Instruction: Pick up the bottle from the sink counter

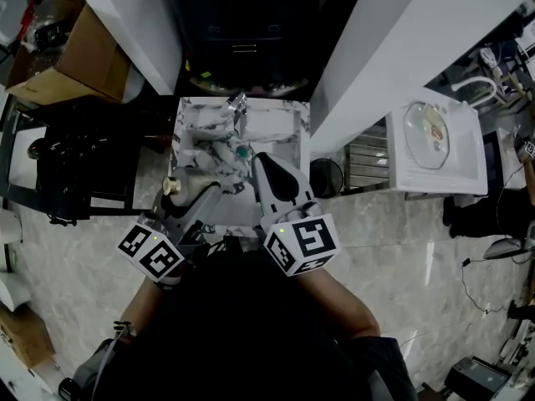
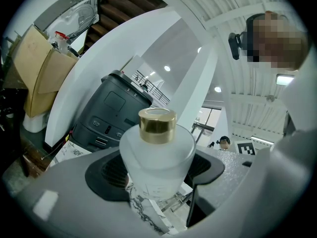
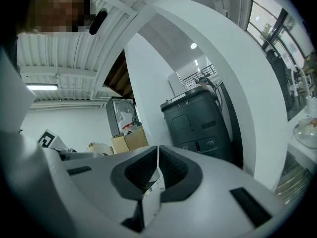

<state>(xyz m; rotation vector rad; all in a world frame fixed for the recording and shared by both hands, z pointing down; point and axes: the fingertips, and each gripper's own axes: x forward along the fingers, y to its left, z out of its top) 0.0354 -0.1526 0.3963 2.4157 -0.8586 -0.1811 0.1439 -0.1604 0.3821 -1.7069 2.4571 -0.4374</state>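
Note:
A frosted white bottle (image 2: 157,157) with a gold cap is clamped between the dark pads of my left gripper (image 2: 157,176) and held up off the counter. In the head view the bottle (image 1: 173,185) sits at the tip of the left gripper (image 1: 185,194), over the left edge of the marble sink counter (image 1: 280,122). My right gripper (image 1: 261,162) points at the sink basin beside it. In its own view the right gripper (image 3: 157,171) has its jaws shut together with nothing between them.
A chrome faucet (image 1: 238,107) stands at the back of the counter, and a teal drain piece (image 1: 242,150) lies in the basin. A dark grey machine (image 1: 247,32) stands behind. A black rack (image 1: 75,174) and cardboard box (image 1: 71,57) are left; a white washbasin (image 1: 435,140) is right.

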